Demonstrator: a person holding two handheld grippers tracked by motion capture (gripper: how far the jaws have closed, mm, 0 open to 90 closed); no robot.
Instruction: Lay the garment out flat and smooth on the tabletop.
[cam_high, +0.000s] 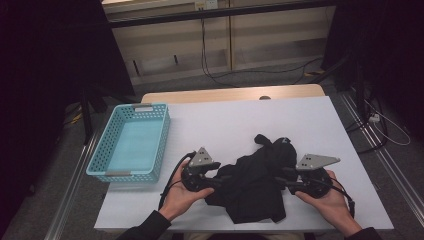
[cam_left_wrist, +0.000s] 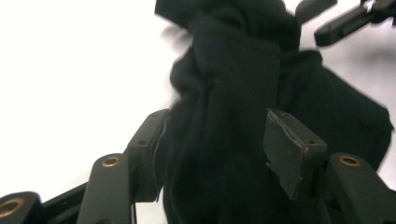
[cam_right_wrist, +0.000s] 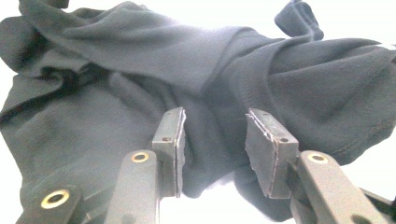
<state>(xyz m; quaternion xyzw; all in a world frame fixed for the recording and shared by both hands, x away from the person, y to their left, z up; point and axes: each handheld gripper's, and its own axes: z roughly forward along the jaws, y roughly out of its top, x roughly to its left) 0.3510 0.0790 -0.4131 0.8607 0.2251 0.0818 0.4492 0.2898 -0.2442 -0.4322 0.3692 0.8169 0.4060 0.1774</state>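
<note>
Black garment (cam_high: 252, 187) crumpled at near-centre of the white table (cam_high: 240, 120), between both grippers.

Left gripper (cam_high: 218, 181): jaws parted, fabric fold between them (not yet pinched). Right gripper (cam_high: 281, 181): jaws apart, cloth just ahead, nothing held. Blue basket (cam_high: 131, 141) stands left, apart.

I can't read any text, label, brand or number from here; nothing legible stands on the black garment (cam_high: 252, 182) or the blue basket (cam_high: 131, 142).
</note>
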